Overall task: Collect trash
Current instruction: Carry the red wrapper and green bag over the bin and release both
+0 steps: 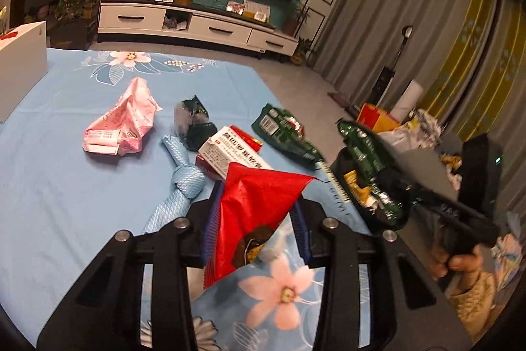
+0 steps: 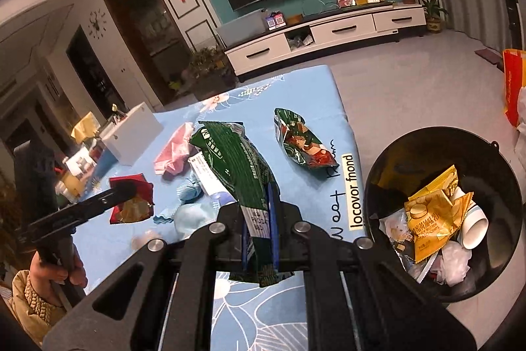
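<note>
My left gripper [image 1: 258,199] is shut on a red snack wrapper [image 1: 259,203], lifted a little above the blue floral tablecloth [image 1: 49,173]. My right gripper [image 2: 259,219] is shut on a long dark green wrapper [image 2: 236,160], held over the table's right side beside the black round trash bin [image 2: 411,153]. Each wrist view catches the other gripper: the right one [image 1: 394,176] with its green wrapper [image 1: 365,150], the left one [image 2: 128,189] with its red wrapper [image 2: 131,203]. Loose on the cloth lie a pink wrapper [image 1: 121,127], a white-and-red box [image 1: 230,150], a knotted blue bag [image 1: 184,183] and another green wrapper [image 1: 282,127].
The bin holds a yellow chips packet [image 2: 430,213], a paper cup [image 2: 473,222] and other scraps. A white box [image 1: 19,68] stands at the table's left edge. A dark crumpled bag [image 1: 192,120] lies mid-table. Bare floor stretches to the TV cabinet [image 2: 328,35].
</note>
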The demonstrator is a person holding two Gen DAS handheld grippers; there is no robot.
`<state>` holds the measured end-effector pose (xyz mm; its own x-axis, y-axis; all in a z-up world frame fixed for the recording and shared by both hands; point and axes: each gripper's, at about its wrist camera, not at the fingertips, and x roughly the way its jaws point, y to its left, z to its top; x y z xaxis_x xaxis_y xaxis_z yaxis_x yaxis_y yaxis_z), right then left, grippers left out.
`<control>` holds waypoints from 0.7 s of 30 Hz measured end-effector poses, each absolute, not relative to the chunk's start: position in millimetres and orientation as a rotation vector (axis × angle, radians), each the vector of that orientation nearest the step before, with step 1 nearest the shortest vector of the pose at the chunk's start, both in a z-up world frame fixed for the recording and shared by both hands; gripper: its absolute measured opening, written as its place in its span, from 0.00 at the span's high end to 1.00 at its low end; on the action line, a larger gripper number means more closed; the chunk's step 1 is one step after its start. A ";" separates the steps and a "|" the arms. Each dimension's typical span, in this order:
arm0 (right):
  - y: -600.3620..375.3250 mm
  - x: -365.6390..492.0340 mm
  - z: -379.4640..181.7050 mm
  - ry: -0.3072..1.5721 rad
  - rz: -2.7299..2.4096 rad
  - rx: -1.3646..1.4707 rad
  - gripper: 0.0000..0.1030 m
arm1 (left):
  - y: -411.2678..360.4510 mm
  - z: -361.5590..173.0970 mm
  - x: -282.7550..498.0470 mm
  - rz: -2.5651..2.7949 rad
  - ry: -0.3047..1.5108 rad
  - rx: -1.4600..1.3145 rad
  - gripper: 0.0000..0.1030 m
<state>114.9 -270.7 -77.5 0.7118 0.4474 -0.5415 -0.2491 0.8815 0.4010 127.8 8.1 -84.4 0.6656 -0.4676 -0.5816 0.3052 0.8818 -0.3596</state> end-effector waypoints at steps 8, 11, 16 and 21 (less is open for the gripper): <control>-310.9 97.8 -71.4 0.626 0.307 0.359 0.89 | -25.9 -59.1 124.4 -0.527 0.688 -0.220 0.62; -331.1 91.2 -74.8 0.618 0.258 0.379 0.89 | -47.2 -56.3 127.7 -0.567 0.694 -0.193 0.61; -363.2 83.0 -81.7 0.610 0.168 0.425 0.89 | -94.7 -54.8 134.1 -0.650 0.709 -0.140 0.61; -392.2 75.8 -92.4 0.606 0.078 0.477 0.89 | -151.8 -55.5 146.1 -0.749 0.731 -0.093 0.61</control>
